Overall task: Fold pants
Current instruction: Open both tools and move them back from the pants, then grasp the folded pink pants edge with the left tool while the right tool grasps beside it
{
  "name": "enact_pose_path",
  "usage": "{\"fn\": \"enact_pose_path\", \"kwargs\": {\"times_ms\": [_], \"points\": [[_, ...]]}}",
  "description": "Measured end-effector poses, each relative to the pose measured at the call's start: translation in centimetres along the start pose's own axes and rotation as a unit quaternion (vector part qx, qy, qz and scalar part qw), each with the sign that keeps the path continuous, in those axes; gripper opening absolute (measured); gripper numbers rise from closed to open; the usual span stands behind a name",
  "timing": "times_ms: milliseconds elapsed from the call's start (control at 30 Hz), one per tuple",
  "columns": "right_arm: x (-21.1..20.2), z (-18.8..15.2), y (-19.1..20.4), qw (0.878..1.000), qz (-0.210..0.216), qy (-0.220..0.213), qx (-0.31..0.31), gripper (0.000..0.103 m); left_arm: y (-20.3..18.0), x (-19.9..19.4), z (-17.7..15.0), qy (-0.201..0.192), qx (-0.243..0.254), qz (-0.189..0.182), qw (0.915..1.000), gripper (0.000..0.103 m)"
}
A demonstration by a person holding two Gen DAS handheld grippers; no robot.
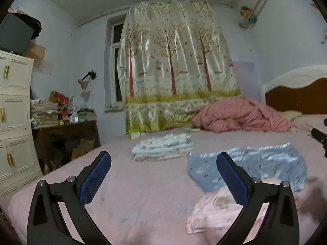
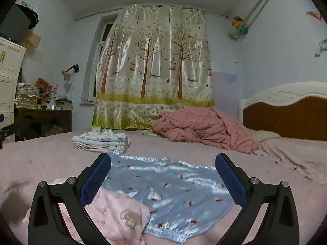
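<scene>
one stack of folded clothes (image 2: 101,141) sits at the left on the pink bed (image 2: 40,163). one pair of shiny blue satin pants (image 2: 173,192) lies flat mid-bed, waistband nearest, two short legs pointing toward the curtain. one pink printed garment (image 2: 116,216) overlaps its left edge. left hand-held gripper (image 1: 163,175) and right hand-held gripper (image 2: 163,176) both hover spread apart, empty.

Pale blue walls (image 2: 265,40) close in a dim bedroom. At twelve o'clock a glossy tree-print curtain (image 2: 155,65) covers most of the window (image 1: 115,65). At nine o'clock stand a white cabinet (image 1: 14,112) and a cluttered dark desk (image 1: 67,130). At three o'clock, a white-and-brown headboard (image 2: 286,110) rises behind the pink-sheeted bed (image 2: 51,155).
</scene>
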State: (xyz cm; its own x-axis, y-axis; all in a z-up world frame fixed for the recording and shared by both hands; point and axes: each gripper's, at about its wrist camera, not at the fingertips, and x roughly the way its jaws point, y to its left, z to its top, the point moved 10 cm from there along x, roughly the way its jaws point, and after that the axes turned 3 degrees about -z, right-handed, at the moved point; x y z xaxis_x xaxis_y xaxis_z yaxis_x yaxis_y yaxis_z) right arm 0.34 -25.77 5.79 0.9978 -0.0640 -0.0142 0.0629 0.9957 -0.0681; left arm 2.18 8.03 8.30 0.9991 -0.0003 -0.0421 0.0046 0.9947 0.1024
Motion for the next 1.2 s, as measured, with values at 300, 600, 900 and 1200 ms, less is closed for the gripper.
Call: {"fn": "enact_pose_path", "kwargs": {"times_ms": [300,600,900,1200], "points": [[1.4,5.7,-0.7,0.998,0.034,-0.005,0.045,0.102,-2.6,0.2,4.8,-0.01,0.021,-0.023,0.9995,0.102],[5.9,3.8,-1.6,0.989,0.09,0.056,0.1,0.092,-2.3,8.6,-0.4,0.113,-0.015,-0.093,0.9891,0.076],[12.0,-9.2,0.1,0.927,0.193,0.284,0.148,0.055,-2.8,17.4,-11.6,0.3,-0.06,-0.157,0.9389,0.046],[13.5,-17.2,2.1,0.876,0.214,0.389,0.189,0.037,-6.4,18.4,-17.8,0.379,-0.07,-0.217,0.897,0.057]]}}
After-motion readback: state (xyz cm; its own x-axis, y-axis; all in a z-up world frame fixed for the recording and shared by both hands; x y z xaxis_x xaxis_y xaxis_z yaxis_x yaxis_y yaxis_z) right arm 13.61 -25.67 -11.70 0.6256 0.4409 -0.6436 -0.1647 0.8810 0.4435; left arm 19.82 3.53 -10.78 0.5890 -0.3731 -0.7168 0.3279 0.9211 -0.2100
